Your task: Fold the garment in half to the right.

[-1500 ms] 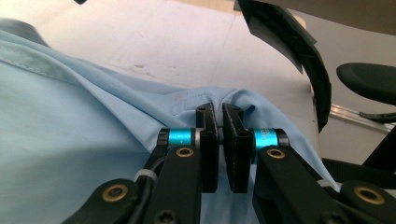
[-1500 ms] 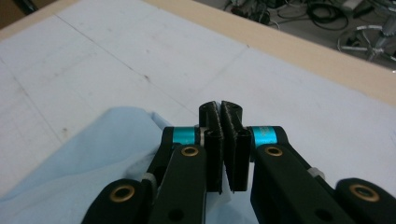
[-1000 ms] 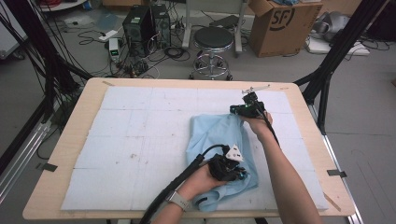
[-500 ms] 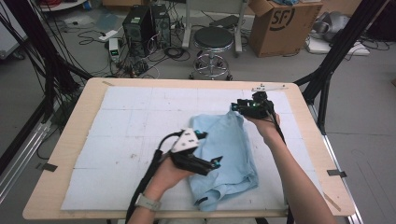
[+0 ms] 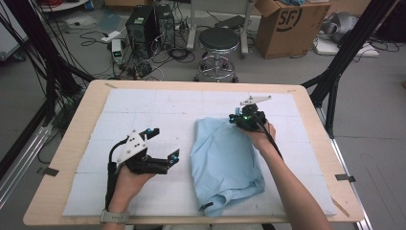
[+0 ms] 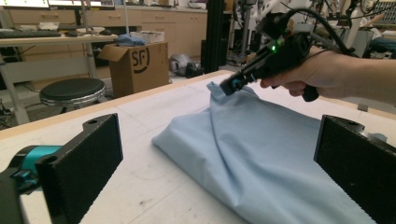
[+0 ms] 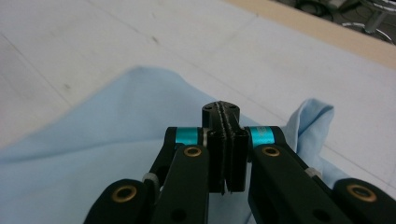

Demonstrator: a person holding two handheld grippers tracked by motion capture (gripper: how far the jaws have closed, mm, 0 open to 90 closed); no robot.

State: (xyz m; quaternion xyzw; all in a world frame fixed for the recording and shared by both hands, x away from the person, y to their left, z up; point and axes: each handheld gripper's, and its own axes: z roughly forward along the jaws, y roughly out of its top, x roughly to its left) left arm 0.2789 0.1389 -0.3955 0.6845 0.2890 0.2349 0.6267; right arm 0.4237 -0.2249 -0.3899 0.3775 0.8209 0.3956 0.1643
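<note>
A light blue cloth [image 5: 225,158] lies crumpled on the white mat [image 5: 143,105], right of centre. My right gripper [image 5: 233,119] is at the cloth's far edge. In the right gripper view its jaws are pressed together at the tip [image 7: 223,112], just closed, over the cloth [image 7: 116,140]. In the left gripper view the cloth [image 6: 261,154] rises to a peak at the right gripper's tip [image 6: 229,87], so it is pinched there. My left gripper [image 5: 163,143] hovers over bare mat left of the cloth. Its jaws have just been opening and stand wide with nothing between them [image 6: 218,126].
The mat covers a wooden table [image 5: 72,158] with a bare border. Beyond the far edge stand a round stool [image 5: 218,40], a cardboard box [image 5: 282,21] and a computer tower [image 5: 143,24] among cables. Black frame legs [image 5: 335,81] flank the table.
My left gripper let go of the cloth's near part, opened and swung left onto bare mat. The cloth now lies flatter. My right gripper shifted slightly along the far edge.
</note>
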